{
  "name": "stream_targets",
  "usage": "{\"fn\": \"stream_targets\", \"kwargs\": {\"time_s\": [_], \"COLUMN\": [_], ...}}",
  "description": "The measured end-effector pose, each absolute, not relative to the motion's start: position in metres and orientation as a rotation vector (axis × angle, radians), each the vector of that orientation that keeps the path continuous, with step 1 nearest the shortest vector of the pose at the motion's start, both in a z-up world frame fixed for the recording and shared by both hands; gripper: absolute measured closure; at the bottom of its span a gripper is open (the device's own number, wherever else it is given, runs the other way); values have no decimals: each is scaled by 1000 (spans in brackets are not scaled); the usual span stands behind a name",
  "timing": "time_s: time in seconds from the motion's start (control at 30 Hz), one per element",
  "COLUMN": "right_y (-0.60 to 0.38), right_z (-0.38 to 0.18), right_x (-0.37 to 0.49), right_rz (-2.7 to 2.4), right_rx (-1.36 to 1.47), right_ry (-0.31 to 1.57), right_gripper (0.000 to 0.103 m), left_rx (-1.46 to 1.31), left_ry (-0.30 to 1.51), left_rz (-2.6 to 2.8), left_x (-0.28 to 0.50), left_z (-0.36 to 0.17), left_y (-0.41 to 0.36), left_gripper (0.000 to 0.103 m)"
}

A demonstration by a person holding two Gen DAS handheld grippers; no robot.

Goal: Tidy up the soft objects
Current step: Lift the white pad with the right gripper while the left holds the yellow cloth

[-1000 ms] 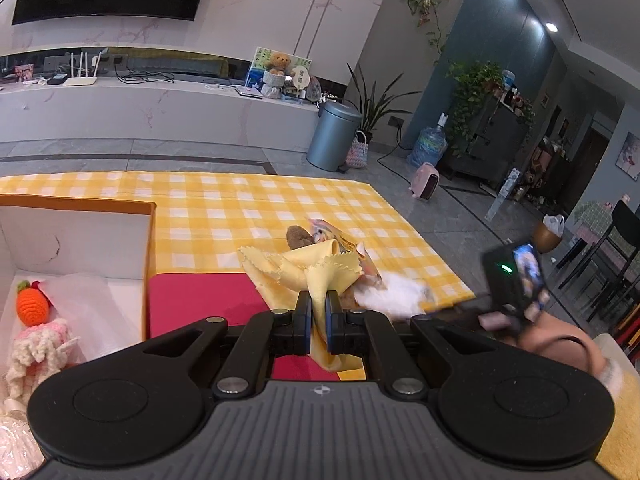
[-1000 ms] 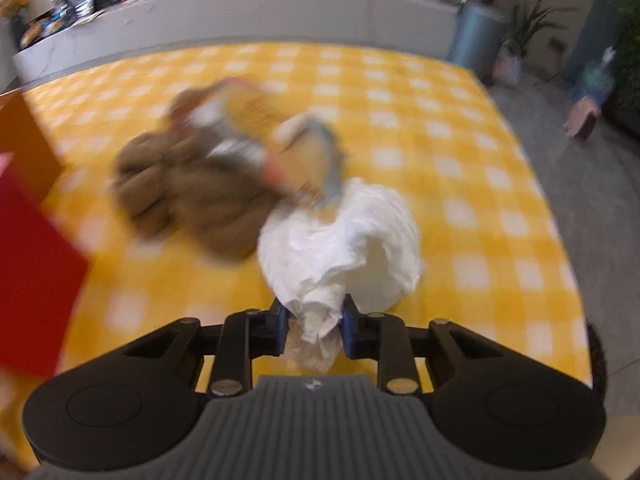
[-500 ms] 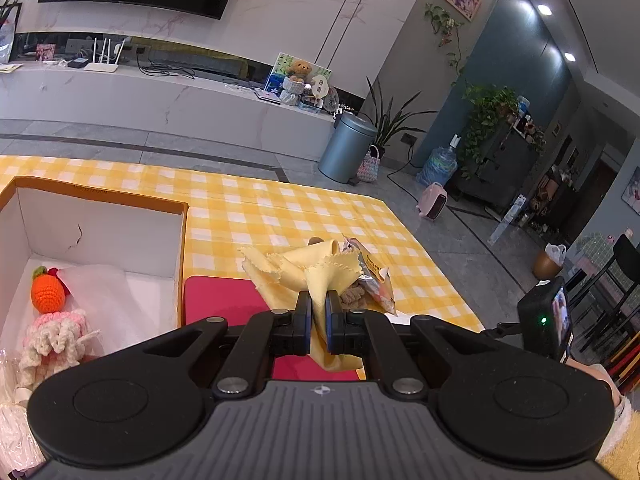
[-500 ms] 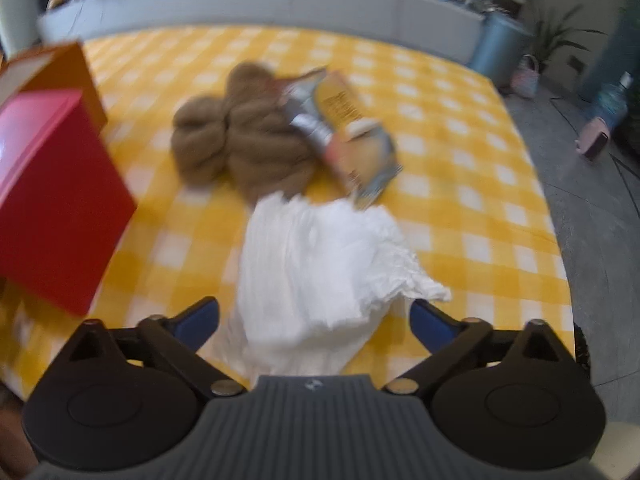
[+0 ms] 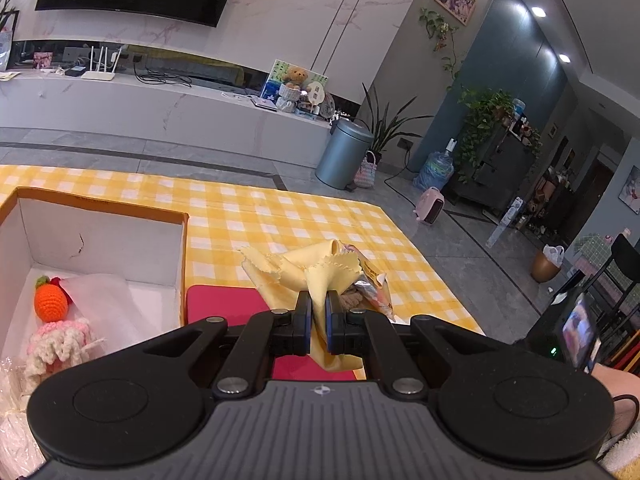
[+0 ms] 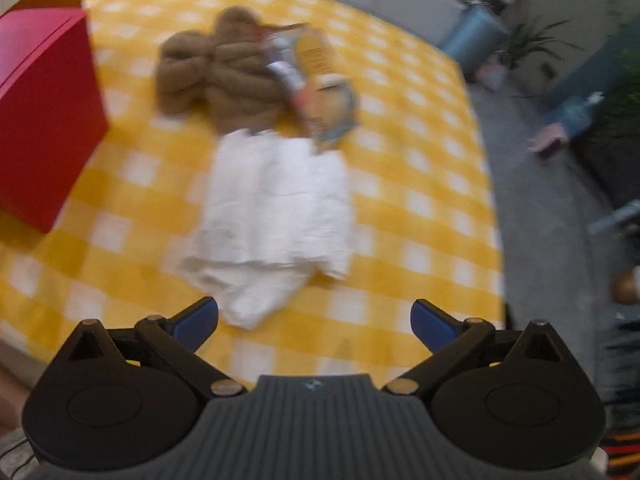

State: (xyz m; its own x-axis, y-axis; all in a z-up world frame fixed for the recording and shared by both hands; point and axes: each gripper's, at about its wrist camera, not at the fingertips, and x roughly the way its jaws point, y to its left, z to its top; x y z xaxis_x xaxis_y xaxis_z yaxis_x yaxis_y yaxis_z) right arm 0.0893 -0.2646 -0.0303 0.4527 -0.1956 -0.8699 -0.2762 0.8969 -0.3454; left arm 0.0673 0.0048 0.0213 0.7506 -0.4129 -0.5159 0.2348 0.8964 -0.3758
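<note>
— Two grippers, two different stories. Going left to right: my left gripper (image 5: 317, 320) is pressed together, pinching the yellow cloth (image 5: 320, 268), which hangs over the red lid (image 5: 224, 304) at about twelve o'clock from the fingers. The box (image 5: 100, 216) sits at ten o'clock with the knitted carrot (image 5: 50, 304) and pink piece (image 5: 60, 340) already inside.

— And the right?

— My right gripper (image 6: 314, 324) has just been opening; its jaws are spread wide and nothing is between them. The white cloth (image 6: 272, 208) lies flat on the checked tablecloth (image 6: 420, 160) at twelve o'clock, just beyond the fingertips, touching the brown yarn (image 6: 216, 80) and the wrapper (image 6: 320, 80) further up.

— What differs from a second ago?

— Then I had the white cloth bunched between the right jaws; now it is let go and spread out, and the gripper has backed off a little. I'd judge that cloth laid out rather than stowed; the yellow one still needs its place.
</note>
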Motion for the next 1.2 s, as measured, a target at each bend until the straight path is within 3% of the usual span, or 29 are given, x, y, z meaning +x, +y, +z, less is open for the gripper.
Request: {"fn": "stream_targets", "kwargs": {"time_s": [0.3, 0.47, 0.97, 1.2], "right_y": [-272, -270, -286, -281], "right_z": [0, -51, -81, -87], "right_x": [106, 142, 176, 172], "right_rz": [85, 164, 122, 127], "right_rx": [-369, -294, -29, -70], "right_ry": [820, 1043, 1144, 1151], "right_gripper": [2, 3, 3, 3], "left_rx": [-304, -302, -320, -321], "left_ry": [635, 638, 678, 680], "left_rz": [-352, -368, -387, -387], "left_x": [68, 67, 67, 66], "left_z": [20, 19, 16, 18], "left_y": [7, 5, 1, 1], "left_gripper": [96, 96, 96, 95]}}
